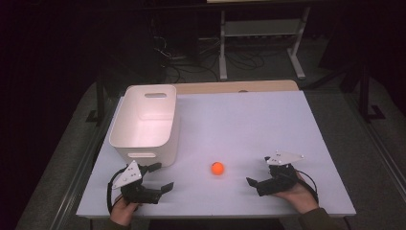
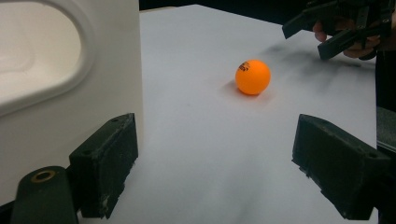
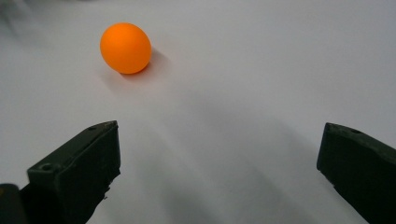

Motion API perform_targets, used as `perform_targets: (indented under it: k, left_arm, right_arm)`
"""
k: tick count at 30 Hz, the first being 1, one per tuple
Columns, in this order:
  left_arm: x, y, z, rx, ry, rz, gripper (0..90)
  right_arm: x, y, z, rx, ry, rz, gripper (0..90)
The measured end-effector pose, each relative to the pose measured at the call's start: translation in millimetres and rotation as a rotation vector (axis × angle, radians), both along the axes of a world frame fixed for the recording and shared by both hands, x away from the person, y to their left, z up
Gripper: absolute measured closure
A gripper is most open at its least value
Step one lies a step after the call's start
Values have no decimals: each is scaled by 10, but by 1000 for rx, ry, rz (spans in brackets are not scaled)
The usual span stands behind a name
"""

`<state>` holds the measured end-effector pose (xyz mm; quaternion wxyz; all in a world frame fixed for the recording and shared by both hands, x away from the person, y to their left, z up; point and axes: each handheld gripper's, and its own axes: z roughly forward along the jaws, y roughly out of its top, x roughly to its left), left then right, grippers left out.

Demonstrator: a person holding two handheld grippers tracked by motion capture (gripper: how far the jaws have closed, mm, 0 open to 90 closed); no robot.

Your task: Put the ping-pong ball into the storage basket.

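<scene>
The ball [image 1: 217,167] sits loose near the table's [image 1: 268,124] front edge, between both grippers, left [image 1: 160,178] and right [image 1: 254,178], jaws spread and empty. A clumsy nudge may roll it off, away from the bin [image 1: 143,139].

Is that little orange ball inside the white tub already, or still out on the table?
Out. The orange ball lies on the bare table, in front of the white tub, apart from it, between the two grippers.

Left gripper [image 1: 159,178] and right gripper [image 1: 258,171], jaws wide apart, hand-held low.
</scene>
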<state>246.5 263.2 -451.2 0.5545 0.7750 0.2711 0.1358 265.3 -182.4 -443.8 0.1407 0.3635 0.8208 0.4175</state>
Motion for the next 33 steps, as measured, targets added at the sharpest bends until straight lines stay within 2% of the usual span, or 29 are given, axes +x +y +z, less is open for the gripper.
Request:
perform_targets:
  k: [11, 33]
  left_arm:
    - [-14, 1, 1, 0, -12, 3, 140]
    - [-19, -5, 0, 5, -23, -3, 141]
  right_arm:
    - [-26, -43, 28, 23, -10, -11, 0]
    - [-2, -3, 56, 16, -24, -16, 0]
